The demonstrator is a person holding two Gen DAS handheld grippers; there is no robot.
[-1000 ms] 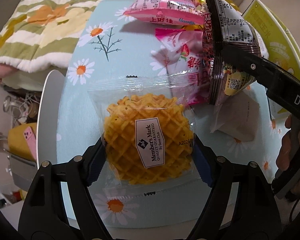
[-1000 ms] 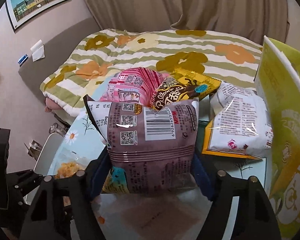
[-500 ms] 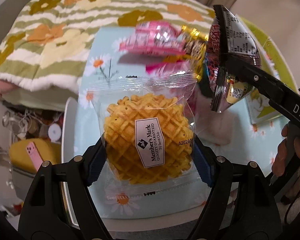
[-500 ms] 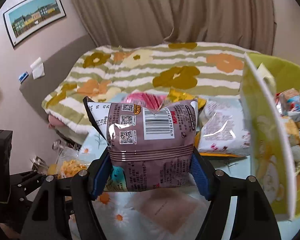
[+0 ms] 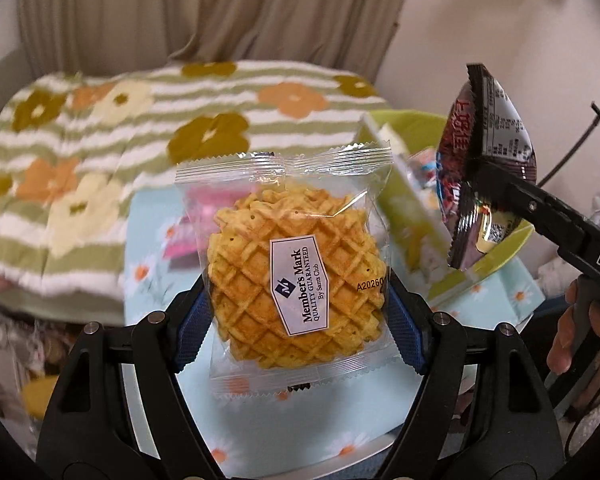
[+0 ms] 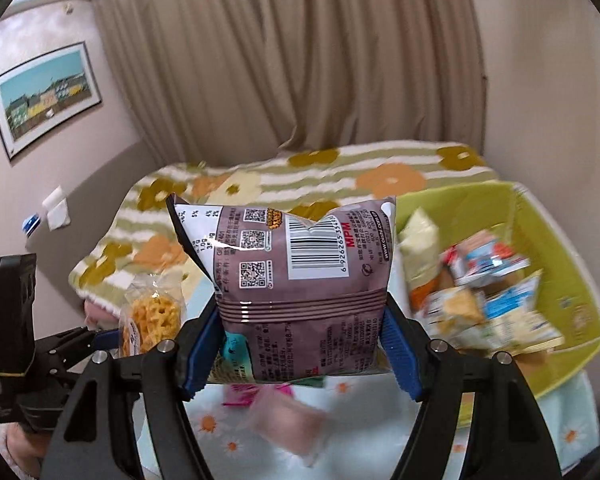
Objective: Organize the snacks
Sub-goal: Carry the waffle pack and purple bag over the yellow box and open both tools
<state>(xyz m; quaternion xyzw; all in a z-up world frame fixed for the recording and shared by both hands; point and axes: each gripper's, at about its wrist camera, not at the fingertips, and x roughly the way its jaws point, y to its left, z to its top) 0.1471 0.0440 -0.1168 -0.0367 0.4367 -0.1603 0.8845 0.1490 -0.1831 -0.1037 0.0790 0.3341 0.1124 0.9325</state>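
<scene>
Both grippers hold snacks aloft above the daisy-print surface (image 6: 384,432), jaws closed on a clear-wrapped waffle packet (image 5: 296,280) (left) and a brown snack bag (image 6: 300,296) (right), seemingly bound for the green bin (image 6: 560,280).

A home bedroom — a bed (image 6: 300,184) under a green-striped cover with orange and mustard flowers, long beige curtains (image 6: 300,60) behind it, a framed picture (image 6: 44,96) of a colourful townscape on the pinkish wall. In front, a daisy-print tabletop (image 5: 300,424) bears a lime-green box (image 6: 564,280) of packets.
</scene>
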